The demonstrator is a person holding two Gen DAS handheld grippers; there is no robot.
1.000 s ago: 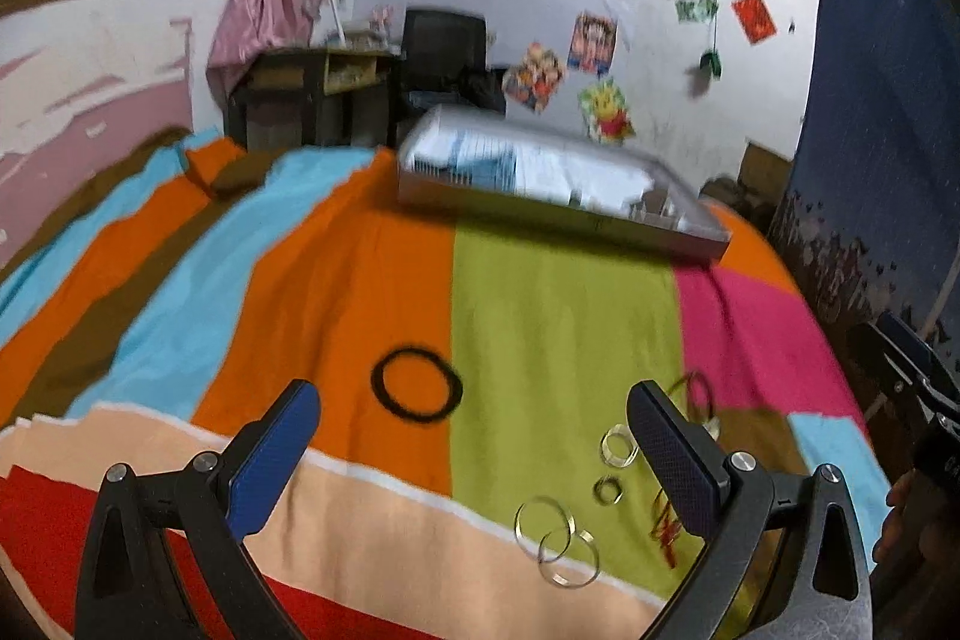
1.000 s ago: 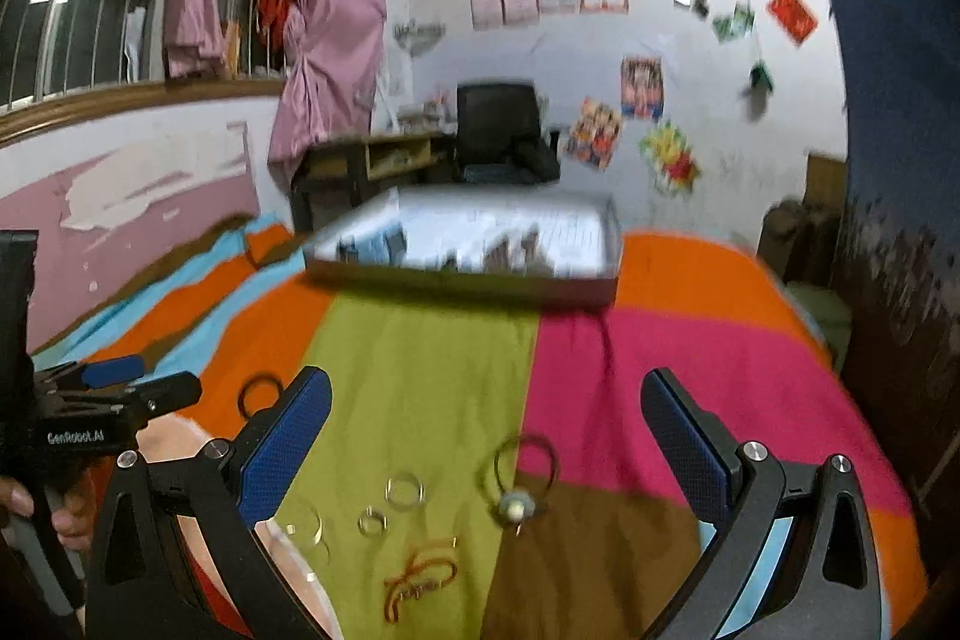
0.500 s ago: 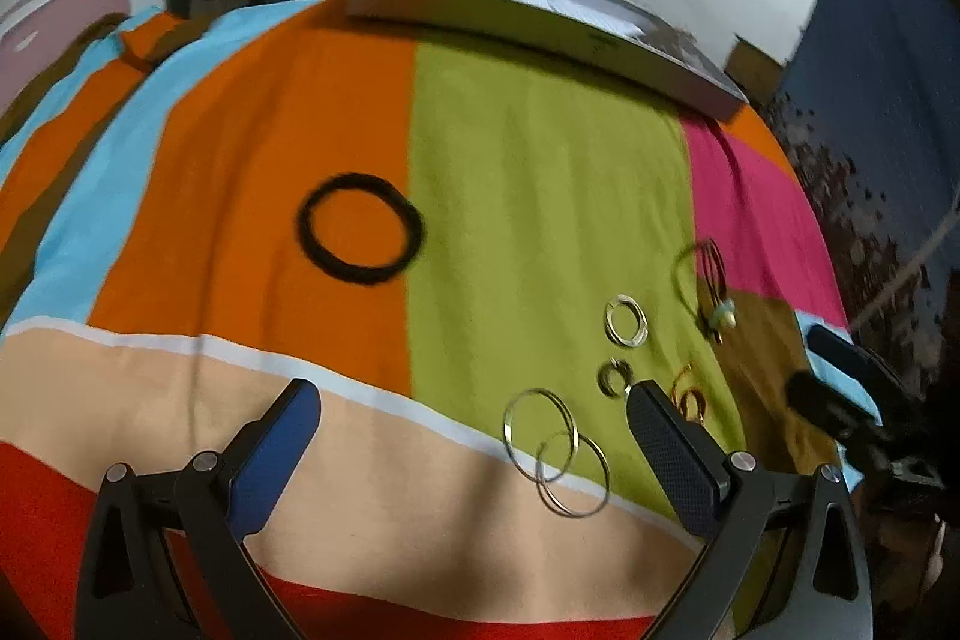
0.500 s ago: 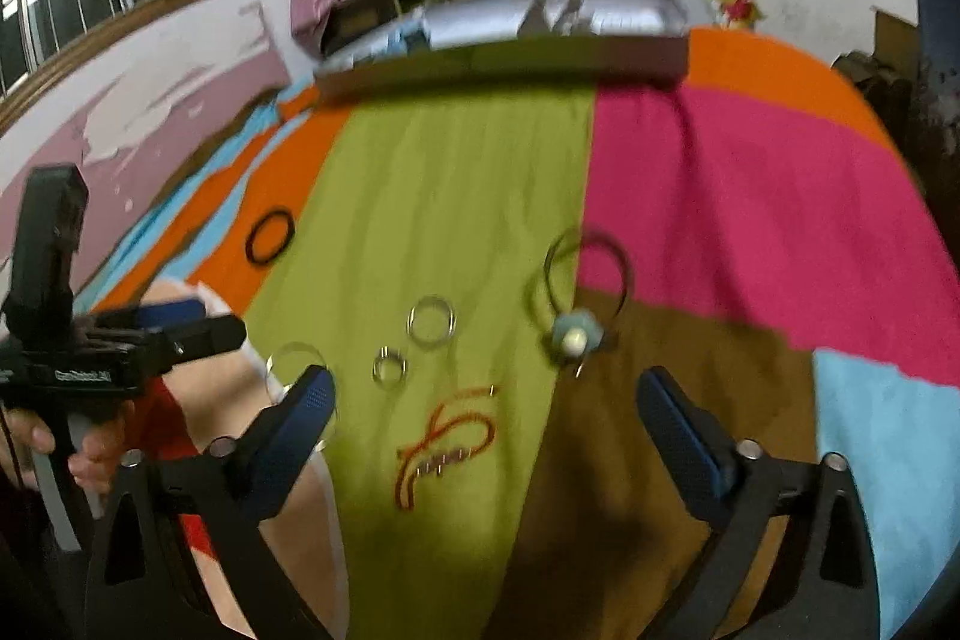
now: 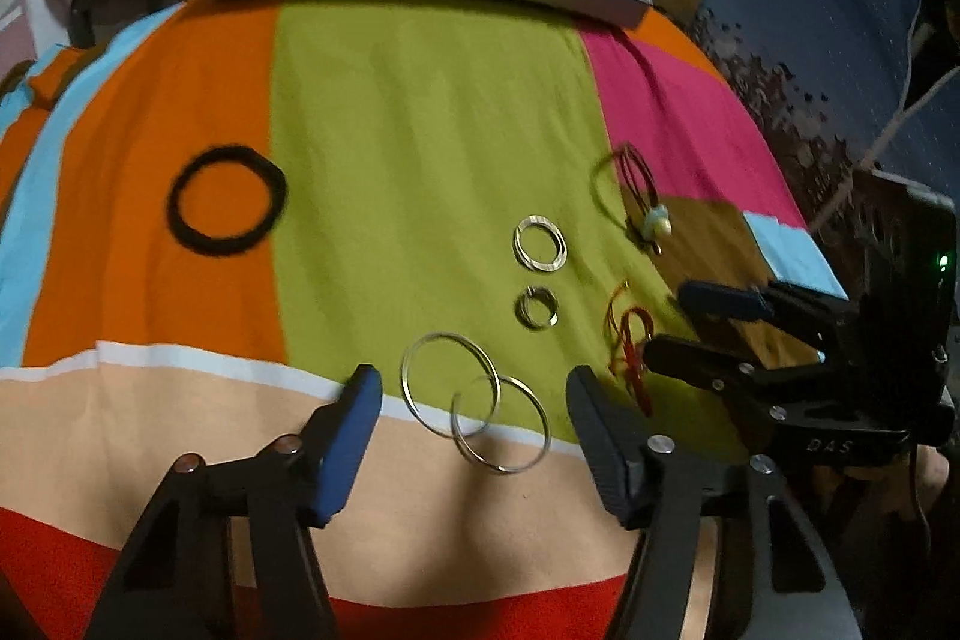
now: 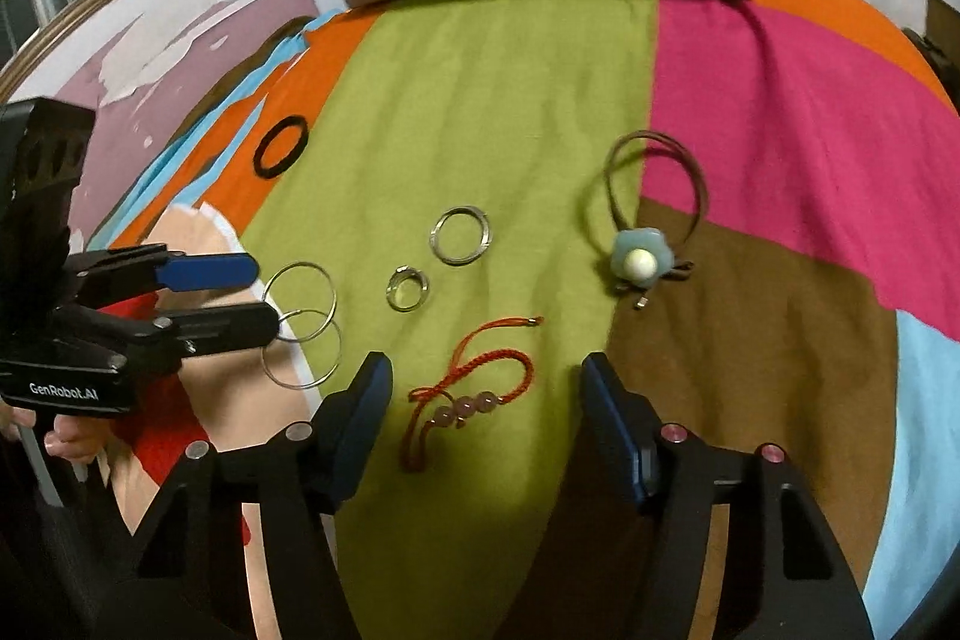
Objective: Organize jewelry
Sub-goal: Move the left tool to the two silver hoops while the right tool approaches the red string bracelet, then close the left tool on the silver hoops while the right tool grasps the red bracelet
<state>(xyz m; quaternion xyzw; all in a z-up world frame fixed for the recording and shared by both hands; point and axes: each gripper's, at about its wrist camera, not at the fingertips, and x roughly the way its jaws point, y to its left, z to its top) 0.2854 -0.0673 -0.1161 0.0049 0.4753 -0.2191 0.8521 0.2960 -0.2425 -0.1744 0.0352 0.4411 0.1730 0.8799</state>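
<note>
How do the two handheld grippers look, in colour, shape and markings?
Both are black plastic with two long fingers bearing blue pads and silver screws at the joints. The left gripper carries white lettering "GenRobot.AI" on its body, seen from the right wrist view. The right gripper shows "DAS" embossed and a green light, seen from the left wrist view.

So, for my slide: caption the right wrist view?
Open right gripper hovers over red cord bracelet on striped bedspread.

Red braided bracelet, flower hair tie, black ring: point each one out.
Red braided bracelet (image 6: 480,380): right wrist view, on the cord above its pink beads.
Flower hair tie (image 6: 639,264): right wrist view, on its pale bead.
Black ring (image 5: 227,199): left wrist view, on its right band.
</note>
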